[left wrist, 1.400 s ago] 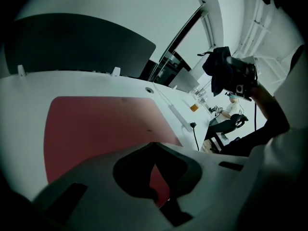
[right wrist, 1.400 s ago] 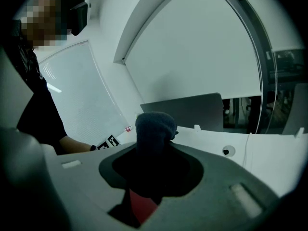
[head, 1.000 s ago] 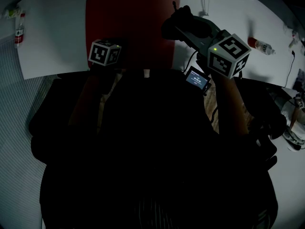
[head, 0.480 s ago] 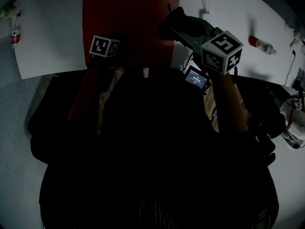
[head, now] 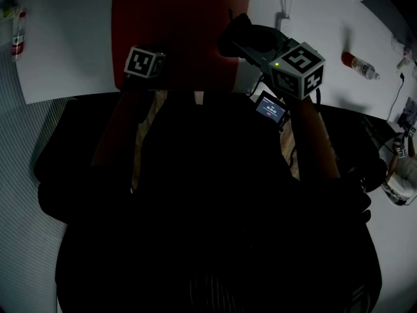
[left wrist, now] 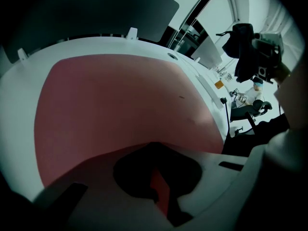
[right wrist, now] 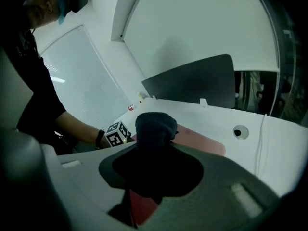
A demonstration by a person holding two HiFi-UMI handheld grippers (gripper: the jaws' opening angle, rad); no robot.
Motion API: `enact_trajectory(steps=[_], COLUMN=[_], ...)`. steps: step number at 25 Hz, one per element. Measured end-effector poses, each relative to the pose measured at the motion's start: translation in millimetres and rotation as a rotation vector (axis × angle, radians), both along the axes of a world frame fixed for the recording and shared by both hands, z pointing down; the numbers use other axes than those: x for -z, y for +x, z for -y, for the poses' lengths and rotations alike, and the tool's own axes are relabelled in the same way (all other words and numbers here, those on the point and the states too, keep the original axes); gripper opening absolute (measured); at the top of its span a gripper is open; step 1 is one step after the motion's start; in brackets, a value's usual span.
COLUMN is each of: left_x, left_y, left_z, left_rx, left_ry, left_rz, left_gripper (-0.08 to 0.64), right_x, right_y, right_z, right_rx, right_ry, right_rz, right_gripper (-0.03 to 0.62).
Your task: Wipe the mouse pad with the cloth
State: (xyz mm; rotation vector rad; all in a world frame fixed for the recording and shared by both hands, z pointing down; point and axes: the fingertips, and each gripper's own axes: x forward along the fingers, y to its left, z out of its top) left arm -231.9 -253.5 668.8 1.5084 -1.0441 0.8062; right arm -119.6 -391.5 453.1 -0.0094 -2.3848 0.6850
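Note:
The red mouse pad [head: 179,31] lies on the white table [head: 71,51] at the far middle. It fills the left gripper view as mouse pad [left wrist: 120,105]. My right gripper [head: 254,41] hovers over the pad's right edge, shut on a dark cloth [head: 236,34]. In the right gripper view the cloth [right wrist: 155,126] bulges out of my gripper [right wrist: 154,153], with the pad [right wrist: 202,144] beyond it. My left gripper [head: 144,62] sits low at the pad's near left part. Its jaws [left wrist: 155,158] look shut, with nothing between them.
A small bottle [head: 359,65] lies on the table to the right and another bottle [head: 17,41] stands at the far left. A cable [head: 283,5] hangs at the back. A lit little screen [head: 270,107] sits by my right wrist. A dark panel [right wrist: 192,83] stands behind the table.
My right gripper has drifted a little to the left with the cloth still in it. The left gripper has stayed at the pad's near edge.

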Motion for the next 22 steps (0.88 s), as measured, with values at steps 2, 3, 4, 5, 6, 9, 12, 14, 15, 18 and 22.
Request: enact_trajectory(steps=[2, 3, 4, 5, 6, 9, 12, 14, 15, 18, 22], left_x=[0.2, -0.1, -0.6, -1.1, -1.6, -0.4, 0.0, -0.4, -0.4, -0.6, -0.6], left_y=[-2.6, -4.2, -5.4, -6.0, -6.2, -4.0, -4.6, -6.0, -6.3, -6.5, -3.8], left_z=[-0.2, 0.6, 1.7, 2.3, 2.2, 1.7, 1.5, 1.4, 1.3, 1.3, 1.6], left_rx=[-0.001, -0.004, -0.006, -0.007, -0.006, 0.002, 0.010, 0.014, 0.013, 0.007, 0.008], left_ry=[0.010, 0.015, 0.020, 0.022, 0.021, 0.022, 0.029, 0.031, 0.030, 0.025, 0.028], left_rz=[0.013, 0.021, 0.026, 0.026, 0.023, 0.010, 0.007, 0.008, 0.011, 0.024, 0.021], left_gripper=[0.000, 0.000, 0.000, 0.000, 0.000, 0.000, 0.000, 0.000, 0.000, 0.000, 0.000], right_x=[-15.4, -25.7, -36.9, -48.3, -59.5, -88.4, -112.6, -124.3, -128.2, -135.0, -143.3], right_y=[-0.5, 0.2, 0.8, 1.1, 1.2, 0.5, -2.7, -6.4, -7.7, -9.0, -3.7], right_z=[-3.9, -4.7, -4.7, -4.3, -3.8, -4.7, -10.3, -13.1, -13.9, -16.1, -24.3], right_rx=[0.054, 0.078, 0.098, 0.115, 0.130, 0.177, 0.235, 0.269, 0.278, 0.285, 0.328], right_ry=[0.010, 0.016, 0.023, 0.029, 0.033, 0.033, 0.034, 0.037, 0.036, 0.017, 0.017], right_rz=[-0.008, -0.023, -0.044, -0.069, -0.093, -0.157, -0.209, -0.233, -0.239, -0.244, -0.255], right_gripper=[0.115, 0.115, 0.115, 0.116, 0.116, 0.116, 0.115, 0.117, 0.117, 0.117, 0.117])
